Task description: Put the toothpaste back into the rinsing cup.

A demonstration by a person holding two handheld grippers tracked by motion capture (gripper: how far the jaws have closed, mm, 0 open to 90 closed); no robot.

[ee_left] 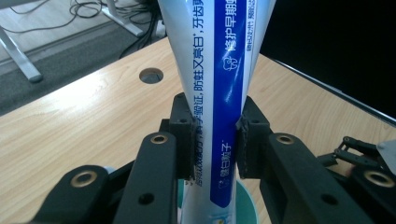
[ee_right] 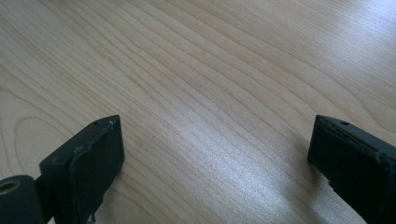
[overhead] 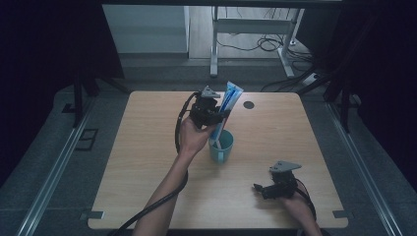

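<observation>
A blue-and-white toothpaste tube (overhead: pixel 229 102) stands tilted with its lower end inside a teal cup (overhead: pixel 222 146) near the table's middle. My left gripper (overhead: pixel 216 118) is shut on the tube just above the cup. In the left gripper view both pads press the tube (ee_left: pixel 219 93) from either side, and the cup's rim (ee_left: pixel 247 205) lies below. My right gripper (overhead: pixel 259 189) rests low over the table at the front right, open, with bare wood between its jaws (ee_right: pixel 215 154).
The wooden table (overhead: pixel 147 162) has a round cable hole (overhead: pixel 249 104) at the back, right of the tube. Beyond the far edge stand a desk frame (overhead: pixel 214 44) and loose cables on the floor.
</observation>
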